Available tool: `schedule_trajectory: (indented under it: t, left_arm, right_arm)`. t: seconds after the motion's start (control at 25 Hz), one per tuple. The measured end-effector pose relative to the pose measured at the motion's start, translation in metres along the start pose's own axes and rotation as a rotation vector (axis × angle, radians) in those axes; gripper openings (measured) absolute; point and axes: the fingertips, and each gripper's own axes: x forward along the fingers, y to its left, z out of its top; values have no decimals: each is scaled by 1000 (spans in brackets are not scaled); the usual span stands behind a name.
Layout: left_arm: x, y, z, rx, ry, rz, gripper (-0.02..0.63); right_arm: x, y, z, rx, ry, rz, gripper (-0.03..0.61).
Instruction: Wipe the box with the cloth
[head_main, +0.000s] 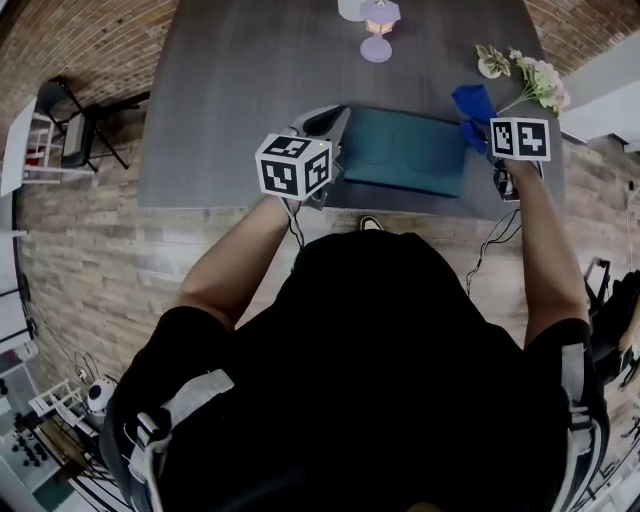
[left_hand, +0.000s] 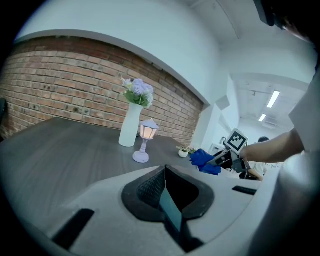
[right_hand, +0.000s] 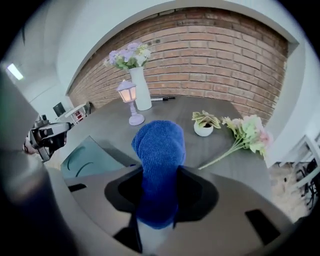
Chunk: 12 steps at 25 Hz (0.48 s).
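Note:
A flat teal box (head_main: 405, 150) lies near the front edge of the dark grey table (head_main: 230, 90). My left gripper (head_main: 328, 125) is at the box's left end. In the left gripper view a thin teal edge of the box (left_hand: 171, 211) sits between its jaws, so the left gripper (left_hand: 167, 192) is shut on it. My right gripper (head_main: 482, 125) hangs just past the box's right end, shut on a blue cloth (head_main: 472, 103). The cloth (right_hand: 159, 150) bulges up out of the right gripper (right_hand: 160, 195), and the box (right_hand: 92, 160) lies to its left, with cloth and box apart.
At the table's far side stand a white vase of purple flowers (right_hand: 141, 90) and a lilac lantern lamp (head_main: 378, 28). A small potted plant (head_main: 491, 62) and a loose flower bunch (head_main: 540, 82) lie at the back right. A black chair (head_main: 75, 125) stands left of the table.

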Motion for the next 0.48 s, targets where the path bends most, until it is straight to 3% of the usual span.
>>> schedule_trajectory:
  t: [0.48]
  left_arm:
    - [-71,36,-24,-26,20,-85,11]
  right_arm:
    - [-56,39,-94,257,-4,-142,152]
